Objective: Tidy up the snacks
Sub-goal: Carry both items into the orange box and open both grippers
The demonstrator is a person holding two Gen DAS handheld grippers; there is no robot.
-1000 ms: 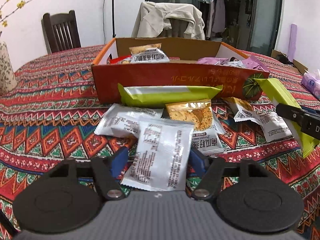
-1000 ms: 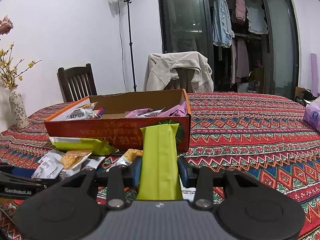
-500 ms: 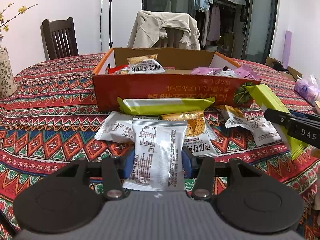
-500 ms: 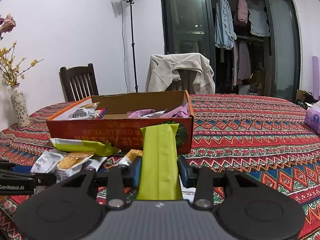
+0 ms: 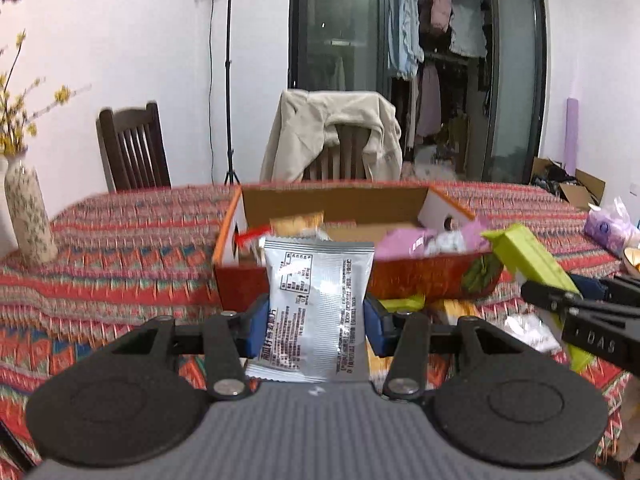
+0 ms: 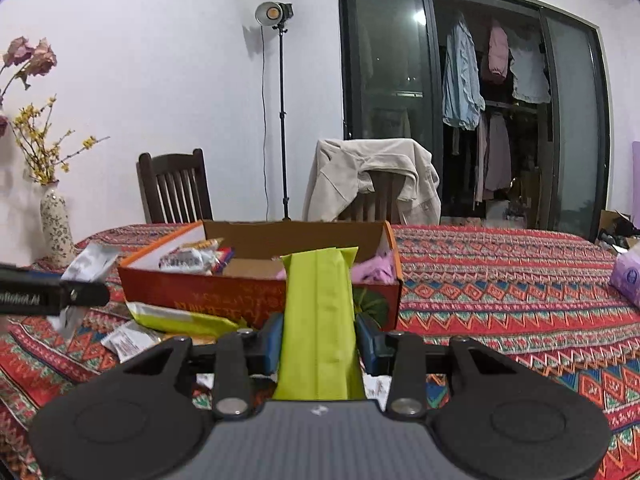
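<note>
Change from earlier: the left gripper [image 5: 316, 320] has lifted its silver foil snack packet with black print [image 5: 316, 312] off the tablecloth; the packet now hangs upright in front of the box's near wall. The left view is motion-blurred. The right gripper [image 6: 318, 344] has also risen, bringing its lime-green long snack packet [image 6: 318, 320] up to the box's near right corner.
Left gripper: closed on the silver packet, blue pads pressing its two side edges.
Right gripper: closed on the lime-green packet, which stands upright between the pads, its top level with the box rim.
Box: an open, shallow orange-red cardboard box [image 6: 256, 292] with a brown inside, set towards the middle of the table. It holds pale printed packets at its left end and crinkled pink wrappers [image 6: 374, 270] at its right end; the middle of its floor shows bare.
Loose snacks: a second lime-green and silver packet [image 6: 180, 318] and small white packets [image 6: 126, 340] lie on the cloth against the box's near wall.
Open room: the red patterned woven tablecloth [image 6: 500, 280] is bare to the right of the box.
Table edges: a speckled ceramic vase [image 6: 56, 226] stands at the far left edge; a purple tissue pack [image 6: 626, 276] sits at the right edge.
</note>
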